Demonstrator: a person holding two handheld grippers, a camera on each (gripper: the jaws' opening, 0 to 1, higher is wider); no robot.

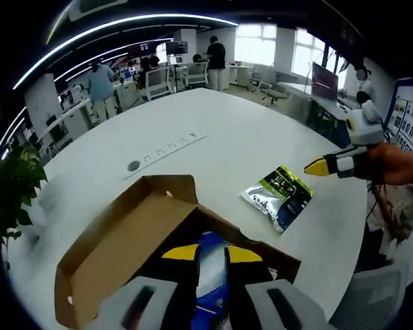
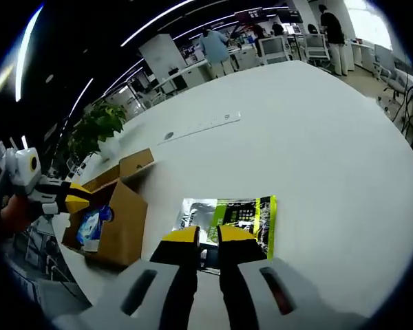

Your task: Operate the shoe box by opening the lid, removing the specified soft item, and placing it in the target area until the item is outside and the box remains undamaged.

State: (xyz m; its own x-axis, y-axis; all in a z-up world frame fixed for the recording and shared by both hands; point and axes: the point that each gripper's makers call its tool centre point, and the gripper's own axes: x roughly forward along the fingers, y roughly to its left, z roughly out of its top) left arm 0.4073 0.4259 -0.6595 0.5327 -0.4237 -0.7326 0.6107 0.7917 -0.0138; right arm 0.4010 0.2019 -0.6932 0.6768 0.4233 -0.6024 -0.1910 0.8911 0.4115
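Box [image 1: 134, 240] stands open on the desk [image 1: 213, 137]; your left claw [image 1: 211, 254], jaws narrow, hovers directly over the blue soft item [image 1: 210, 275] inside. Your right claw [image 2: 206, 235], narrowly parted and empty, sits over the green packet [image 2: 237, 213].

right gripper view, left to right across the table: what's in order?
Left gripper, reaching in from the left edge → open cardboard box with a blue packet inside → green and silver snack bag lying flat on the white table, just beyond the right gripper.
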